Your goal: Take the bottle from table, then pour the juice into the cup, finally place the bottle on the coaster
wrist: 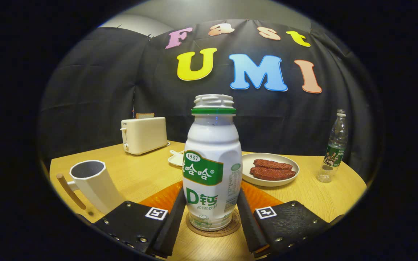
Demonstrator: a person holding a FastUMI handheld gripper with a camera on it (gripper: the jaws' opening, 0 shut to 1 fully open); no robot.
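A wooden table (140, 174) stands before a black cloth wall. The bottle (212, 163) stands upright, uncapped, on a round coaster (214, 229) between the gripper (212, 214) fingers, which touch its sides. A white cup (93, 183) stands left of the fingers; beyond are a toaster (144, 135), a plate (270, 169) and a clear bottle (334, 146).

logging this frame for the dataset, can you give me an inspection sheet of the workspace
surface: wooden table, no spills seen
job's things: capless bottle upright on round coaster; white cup with wooden handle, left of the fingers
clutter: toaster holding bread, plate with two brown slabs, small white dish, clear water bottle
grippers: gripper fingers flank the bottle's lower body, contact unclear
cables: nothing seen
surroundings: black cloth wall, pale wall above
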